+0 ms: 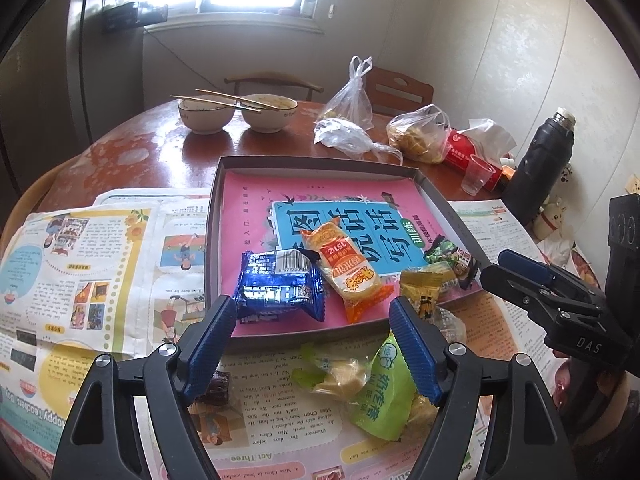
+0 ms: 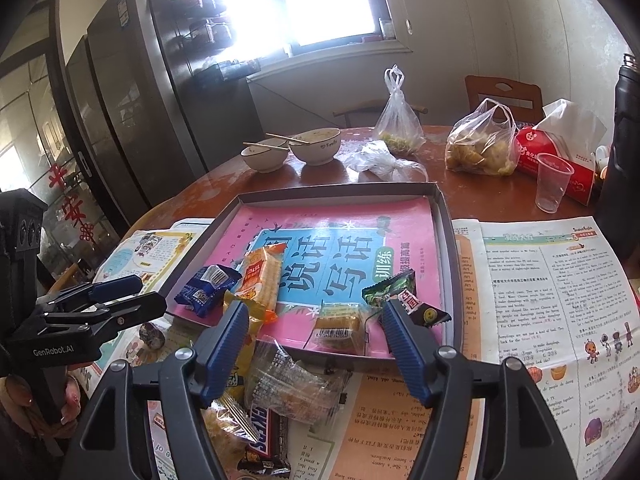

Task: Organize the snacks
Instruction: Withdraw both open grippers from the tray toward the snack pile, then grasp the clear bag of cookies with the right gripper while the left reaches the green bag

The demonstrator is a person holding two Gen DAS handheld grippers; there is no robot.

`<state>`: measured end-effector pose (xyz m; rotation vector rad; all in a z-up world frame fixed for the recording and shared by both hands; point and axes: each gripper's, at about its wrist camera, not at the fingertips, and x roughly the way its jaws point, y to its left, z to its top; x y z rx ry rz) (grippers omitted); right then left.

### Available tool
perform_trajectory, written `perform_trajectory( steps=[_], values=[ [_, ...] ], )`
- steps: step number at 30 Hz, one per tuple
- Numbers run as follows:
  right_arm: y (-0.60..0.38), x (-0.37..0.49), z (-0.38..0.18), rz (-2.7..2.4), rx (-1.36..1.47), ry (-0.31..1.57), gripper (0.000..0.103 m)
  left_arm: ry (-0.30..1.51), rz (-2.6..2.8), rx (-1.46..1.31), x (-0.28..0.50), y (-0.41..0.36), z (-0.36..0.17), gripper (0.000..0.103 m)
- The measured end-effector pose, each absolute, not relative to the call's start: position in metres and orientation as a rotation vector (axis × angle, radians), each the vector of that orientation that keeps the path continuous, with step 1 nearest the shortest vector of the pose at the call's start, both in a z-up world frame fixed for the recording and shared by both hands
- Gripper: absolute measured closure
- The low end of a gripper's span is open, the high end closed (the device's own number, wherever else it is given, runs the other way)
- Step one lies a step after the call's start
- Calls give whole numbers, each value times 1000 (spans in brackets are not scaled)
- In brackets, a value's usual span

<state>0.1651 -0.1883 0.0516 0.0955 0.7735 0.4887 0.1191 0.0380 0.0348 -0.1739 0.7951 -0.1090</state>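
From your left wrist view, the shallow grey cardboard tray (image 1: 218, 216) sits on the round brown wooden table (image 1: 136, 152), lined with a pink-and-blue printed book. In it lie a blue foil snack packet (image 1: 276, 292) at the near left, an orange-wrapped cracker pack (image 1: 344, 268) leaning across the middle, a yellow-wrapped snack (image 1: 420, 284) and a green-and-black candy wrapper (image 1: 448, 252) at the near right. Your left gripper (image 1: 312, 312) hangs over the tray's near edge with its blue-padded fingers (image 1: 416, 348) spread wide and holding nothing. Below it, outside the tray on the spread newspaper (image 1: 80, 264), lie a bright green snack bag (image 1: 380, 396) and a small dark brown wrapped piece (image 1: 216, 392); only this view shows them clearly. Your right gripper (image 1: 500, 264) reaches in from the right; from here you cannot tell its gap.

From your right wrist view, the right gripper (image 2: 312, 312) has its fingers (image 2: 404, 344) wide apart and empty, hovering above the tray's (image 2: 448, 264) near edge. A clear-wrapped brown cake (image 2: 336, 328) lies between them inside the tray. This view alone shows a crumpled clear plastic packet (image 2: 292, 380) and a dark Snickers bar (image 2: 268, 436) on the newspaper just outside the tray. The left gripper (image 2: 148, 296) shows at the left. Two white bowls (image 2: 288, 154) stand far across the table.
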Motion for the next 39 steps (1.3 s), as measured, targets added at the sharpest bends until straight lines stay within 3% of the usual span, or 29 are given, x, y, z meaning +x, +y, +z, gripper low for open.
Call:
perform_trajectory(
  steps=[39],
  values=[
    [-184,149,30,540,131,875,30,916,-161,-108,104,24,-1,23]
  ],
)
